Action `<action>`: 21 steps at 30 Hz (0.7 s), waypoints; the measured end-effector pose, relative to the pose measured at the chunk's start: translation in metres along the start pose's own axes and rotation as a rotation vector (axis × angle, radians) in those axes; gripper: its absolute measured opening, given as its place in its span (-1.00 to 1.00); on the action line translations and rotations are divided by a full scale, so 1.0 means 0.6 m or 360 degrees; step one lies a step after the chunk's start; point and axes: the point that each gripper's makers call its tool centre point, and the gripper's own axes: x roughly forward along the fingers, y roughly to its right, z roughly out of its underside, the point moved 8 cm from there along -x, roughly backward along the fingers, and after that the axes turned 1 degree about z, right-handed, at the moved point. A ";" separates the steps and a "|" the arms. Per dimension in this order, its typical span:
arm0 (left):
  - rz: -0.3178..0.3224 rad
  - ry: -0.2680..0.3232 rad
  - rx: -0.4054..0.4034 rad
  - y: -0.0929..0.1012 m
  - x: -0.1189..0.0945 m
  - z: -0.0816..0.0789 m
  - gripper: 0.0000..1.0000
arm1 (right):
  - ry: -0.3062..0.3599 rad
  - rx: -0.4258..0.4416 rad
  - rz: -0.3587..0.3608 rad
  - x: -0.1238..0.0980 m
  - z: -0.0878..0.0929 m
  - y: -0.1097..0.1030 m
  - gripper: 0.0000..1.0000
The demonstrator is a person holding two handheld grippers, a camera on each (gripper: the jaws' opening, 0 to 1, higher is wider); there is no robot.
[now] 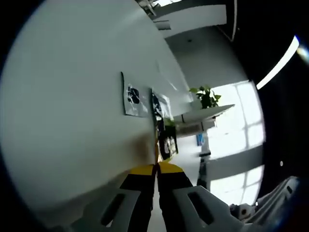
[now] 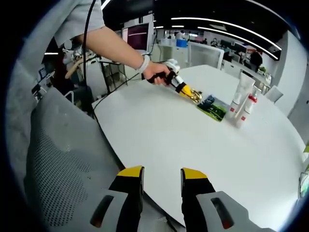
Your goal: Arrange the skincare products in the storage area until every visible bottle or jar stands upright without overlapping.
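Observation:
My left gripper (image 1: 156,166) is shut, and a thin gold packet (image 1: 155,151) runs edge-on out from between its tips. From the right gripper view, that left gripper (image 2: 192,94) is held by a hand over the round white table (image 2: 159,130), with the gold packet (image 2: 195,96) at its tip, beside flat dark and green packets (image 2: 212,107). To their right stand a tall white tube (image 2: 243,88) and two smaller white bottles (image 2: 248,110). The flat packets (image 1: 133,96) also lie ahead of the left jaws. My right gripper (image 2: 161,175) is open with nothing in it, over the table's near edge.
A grey mesh chair (image 2: 53,164) stands at the left, close to the table edge. The person's arm (image 2: 113,43) reaches in from the upper left. An office with desks lies beyond. A potted plant (image 1: 206,96) sits on a white shelf by a bright window.

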 end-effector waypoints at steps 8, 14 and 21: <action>-0.0081 -0.0092 -0.0055 -0.003 0.002 0.006 -1.00 | -0.0006 0.0007 0.0003 0.001 0.001 0.001 -0.50; -0.0132 -0.0133 -0.0035 -0.007 -0.002 -0.011 -0.97 | -0.0007 0.0003 0.0005 0.001 0.001 0.001 -0.49; -0.0216 -0.0221 -0.0093 -0.009 -0.003 -0.022 -0.95 | -0.0010 -0.0008 0.0004 0.000 0.001 0.000 -0.49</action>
